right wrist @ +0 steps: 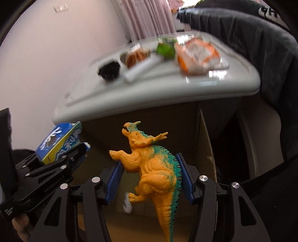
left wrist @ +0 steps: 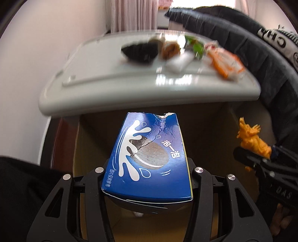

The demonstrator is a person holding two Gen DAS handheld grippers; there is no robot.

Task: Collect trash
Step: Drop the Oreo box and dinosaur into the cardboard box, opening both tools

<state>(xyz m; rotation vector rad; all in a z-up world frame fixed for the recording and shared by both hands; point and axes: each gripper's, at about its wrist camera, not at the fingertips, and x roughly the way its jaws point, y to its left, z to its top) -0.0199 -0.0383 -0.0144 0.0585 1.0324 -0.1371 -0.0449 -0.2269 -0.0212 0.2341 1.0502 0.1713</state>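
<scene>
My left gripper (left wrist: 149, 171) is shut on a blue cookie box (left wrist: 149, 158), held below the edge of a grey tray table (left wrist: 115, 89). The box also shows in the right wrist view (right wrist: 59, 141). My right gripper (right wrist: 150, 178) is shut on an orange and green toy dinosaur (right wrist: 154, 167); the dinosaur also shows at the right of the left wrist view (left wrist: 251, 139). On the table lie blurred pieces of trash: a black wrapper (left wrist: 139, 52), a brown wrapper (left wrist: 170, 49), a white tube (left wrist: 178, 63), a green wrapper (left wrist: 195, 45) and an orange and white packet (left wrist: 225, 63).
An open brown cardboard box (left wrist: 82, 149) stands below both grippers under the table. A dark jacket (left wrist: 251, 46) hangs at the right, over the table's far corner. A pale wall and pink curtain (left wrist: 134, 14) are behind.
</scene>
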